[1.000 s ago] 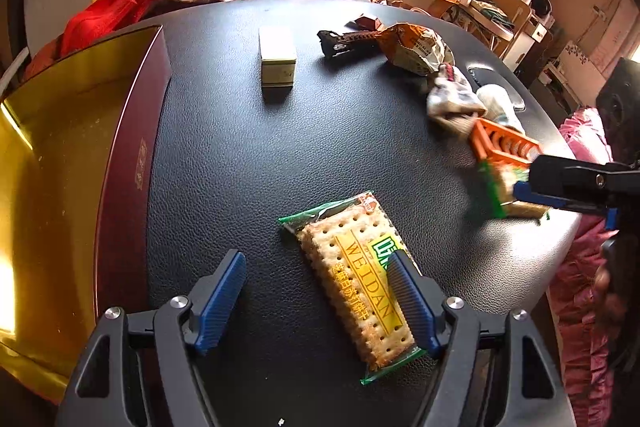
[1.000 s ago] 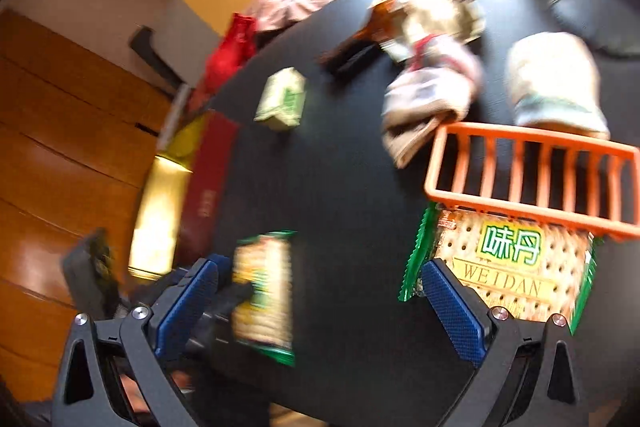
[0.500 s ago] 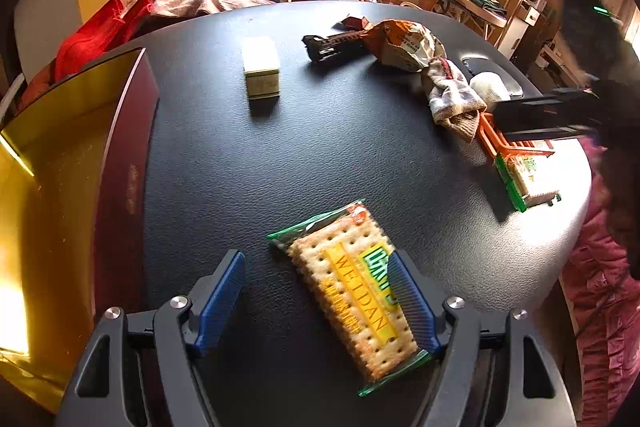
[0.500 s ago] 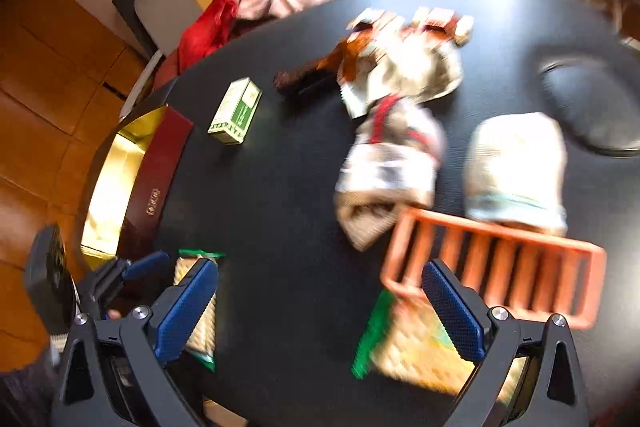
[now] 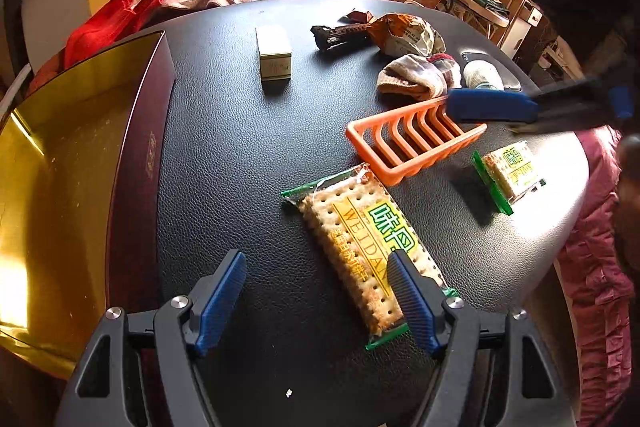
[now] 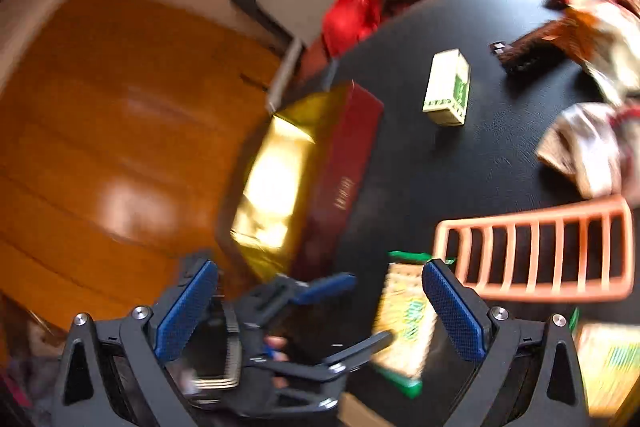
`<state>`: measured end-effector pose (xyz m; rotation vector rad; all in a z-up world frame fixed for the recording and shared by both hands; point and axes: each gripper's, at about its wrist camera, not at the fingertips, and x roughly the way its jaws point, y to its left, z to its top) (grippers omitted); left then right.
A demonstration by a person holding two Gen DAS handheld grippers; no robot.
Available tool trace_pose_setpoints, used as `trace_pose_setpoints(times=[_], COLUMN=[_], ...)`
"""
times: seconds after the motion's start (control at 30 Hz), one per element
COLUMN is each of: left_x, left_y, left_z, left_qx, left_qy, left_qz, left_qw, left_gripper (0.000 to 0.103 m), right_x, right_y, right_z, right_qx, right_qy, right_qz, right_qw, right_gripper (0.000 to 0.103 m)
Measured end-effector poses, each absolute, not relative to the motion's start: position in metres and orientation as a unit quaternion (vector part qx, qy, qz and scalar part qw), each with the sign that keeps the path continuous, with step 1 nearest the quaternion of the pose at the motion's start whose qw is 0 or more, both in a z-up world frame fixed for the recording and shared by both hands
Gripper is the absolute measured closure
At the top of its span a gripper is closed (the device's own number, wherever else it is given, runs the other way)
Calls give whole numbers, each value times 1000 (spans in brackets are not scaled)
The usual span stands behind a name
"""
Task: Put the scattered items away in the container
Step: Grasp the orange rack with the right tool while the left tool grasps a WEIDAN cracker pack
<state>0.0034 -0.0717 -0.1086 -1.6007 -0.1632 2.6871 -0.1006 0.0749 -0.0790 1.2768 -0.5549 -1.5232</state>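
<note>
Left tongs (image 5: 316,301) spread wide, low over the black leather-grain desk (image 5: 240,155), one blue finger at each side of the near end of a cracker packet (image 5: 362,251), nothing gripped. Clear wrapper with green crimped ends, pale perforated crackers, yellow WEIDAN band and green characters; lying flat, long axis from 11 to 5 o'clock. At 12 o'clock from the far end, an orange slatted rack (image 5: 412,143), its near corner at the packet's end; touching or not, cannot tell. A second, smaller packet (image 5: 510,175) at 2 o'clock near the desk rim. Gold-lined, maroon-walled box (image 5: 138,163) at 9 o'clock, open. Farther off, a small cream carton (image 5: 274,57), a rolled sock (image 5: 416,79), a crumpled brown wrapper (image 5: 404,35).

Right tongs (image 6: 320,311) likewise apart, holding nothing, in a blurred wrist view.
</note>
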Motion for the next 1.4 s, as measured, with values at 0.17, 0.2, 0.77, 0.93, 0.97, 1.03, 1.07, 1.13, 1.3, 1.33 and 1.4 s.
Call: trace_pose_setpoints(times=[0.17,0.2,0.77,0.93,0.97,1.03,1.07,1.13,1.3,1.33,1.4], left_x=[4,4,-14,-23,-24,-24,-24,-23,-16,-15,-12], left_y=[-70,-68,-51,-40,-39,-37,-40,-46,-53,-54,-56], left_z=[-108,-107,-110,-115,-116,-118,-119,-120,-120,-120,-119], left_qx=[-512,-512,-507,-516,-518,-519,-520,-523,-514,-511,-504], left_qy=[-51,-49,-48,-30,-25,-19,-27,-48,-59,-62,-67], left_qz=[857,857,860,856,855,854,853,851,856,857,861], left_qw=[4,4,10,20,20,22,24,28,20,19,18], left_gripper=[27,27,28,28,28,28,28,28,37,40,41], right_x=[-80,-77,-107,-134,-138,-144,-145,-143,-133,-130,-124], right_y=[118,122,133,119,116,109,105,101,105,108,114], right_z=[-105,-113,-77,-94,-97,-103,-107,-113,-118,-118,-116], right_qx=[550,557,519,541,545,554,560,566,563,562,559], right_qy=[-307,-308,22,14,15,25,32,47,53,45,34], right_qz=[-628,-634,-803,-794,-791,-787,-784,-780,-782,-784,-788], right_qw=[457,438,293,278,276,270,265,262,261,260,257], right_gripper=[0,0,0,14,20,38,39,48,92,91,91])
